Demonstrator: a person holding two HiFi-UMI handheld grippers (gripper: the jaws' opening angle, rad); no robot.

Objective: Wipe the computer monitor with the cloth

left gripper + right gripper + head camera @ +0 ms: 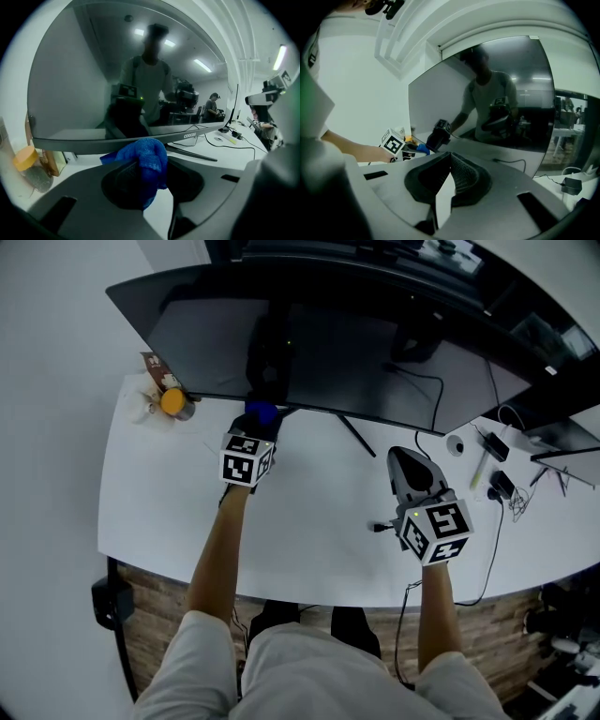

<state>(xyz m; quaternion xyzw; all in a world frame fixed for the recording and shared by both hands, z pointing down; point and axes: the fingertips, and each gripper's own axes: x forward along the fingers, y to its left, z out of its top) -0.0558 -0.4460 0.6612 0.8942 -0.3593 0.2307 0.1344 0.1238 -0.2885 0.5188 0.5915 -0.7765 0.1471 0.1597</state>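
The monitor (356, 362) stands dark along the back of the white desk (309, 521), curved and leaning a little over it. By its left corner sits a small bottle with an orange cap (173, 403), and a wipe swept that way could knock it over. Next along, the left claw (258, 427) is clamped on a bunched blue cloth (145, 157), held just beside the screen's lower edge. I cannot tell whether they touch. Only a small wad sticks out past the tips, so a hard push could bring bare plastic onto the glass or rock the screen on its thin stand (356, 435). The right claw (415, 474) hangs over bare desk, closed on nothing. Loose cables (497, 486) lie at the far right, well apart from the cloth.
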